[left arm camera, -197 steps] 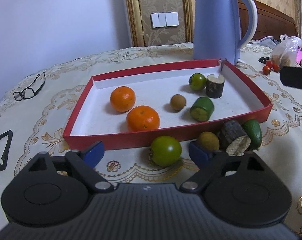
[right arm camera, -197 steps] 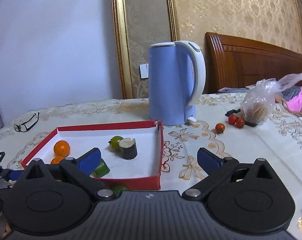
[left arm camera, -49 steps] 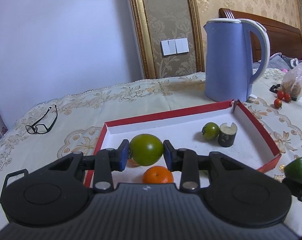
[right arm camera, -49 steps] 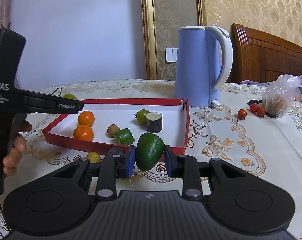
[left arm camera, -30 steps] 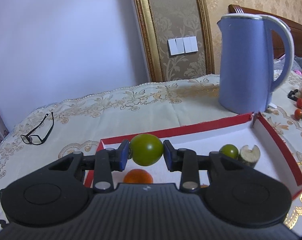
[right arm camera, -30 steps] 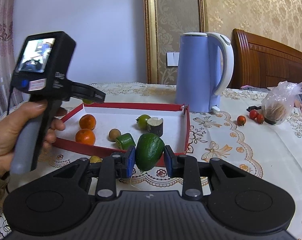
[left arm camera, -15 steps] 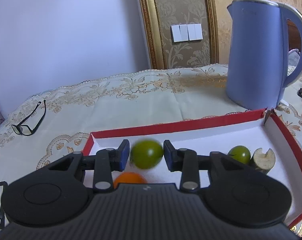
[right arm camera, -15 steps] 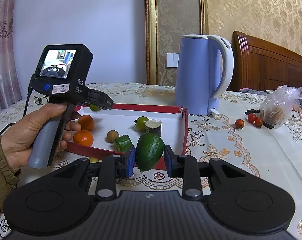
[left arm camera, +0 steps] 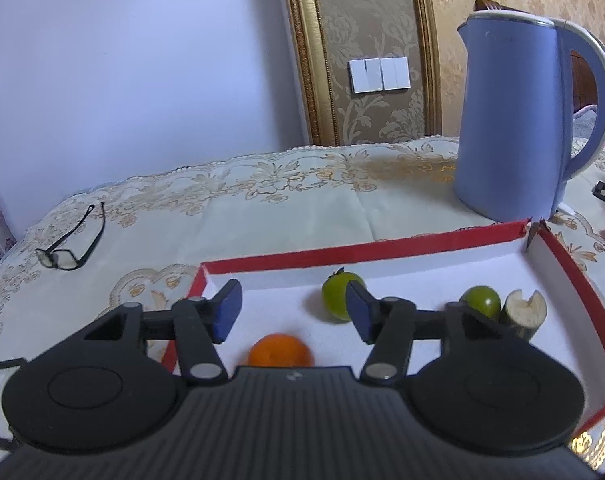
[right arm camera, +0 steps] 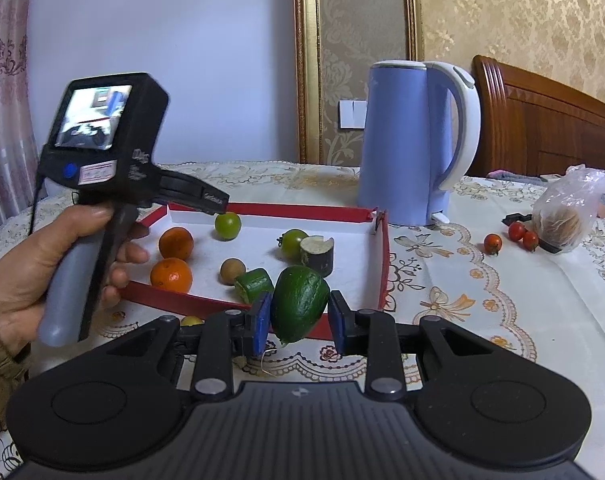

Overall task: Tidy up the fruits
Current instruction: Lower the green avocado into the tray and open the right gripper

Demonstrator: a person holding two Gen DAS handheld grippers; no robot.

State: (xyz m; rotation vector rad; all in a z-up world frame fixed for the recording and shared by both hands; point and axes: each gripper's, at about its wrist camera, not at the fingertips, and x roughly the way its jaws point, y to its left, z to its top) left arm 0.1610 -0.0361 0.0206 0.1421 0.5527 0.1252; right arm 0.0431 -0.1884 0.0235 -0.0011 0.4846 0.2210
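My left gripper [left arm camera: 292, 308] hangs over the back left part of the red tray [left arm camera: 362, 254], its jaws opening with nothing between the pads. The green tomato [left arm camera: 336, 296] lies on the white tray floor just past them, partly behind the right finger. Below the jaws sits an orange [left arm camera: 280, 350]. In the right wrist view my right gripper [right arm camera: 300, 316] is shut on a dark green avocado-like fruit [right arm camera: 300, 302], held in front of the tray's near wall. There, the green tomato [right arm camera: 227, 225] rests under the left gripper [right arm camera: 212, 202], which a hand holds.
The tray also holds two oranges [right arm camera: 176, 243], a small brown fruit [right arm camera: 233, 270], a green cut piece [right arm camera: 254, 284], a smaller green tomato [right arm camera: 292, 242] and a dark cut stub [right arm camera: 317, 254]. A blue kettle [right arm camera: 410, 144] stands behind. Cherry tomatoes [right arm camera: 492, 243], a plastic bag [right arm camera: 566, 212], glasses [left arm camera: 70, 240].
The left jaws have spread apart and let go of the green tomato, which now lies on the tray floor. The right gripper keeps its hold on the dark green fruit, unmoved.
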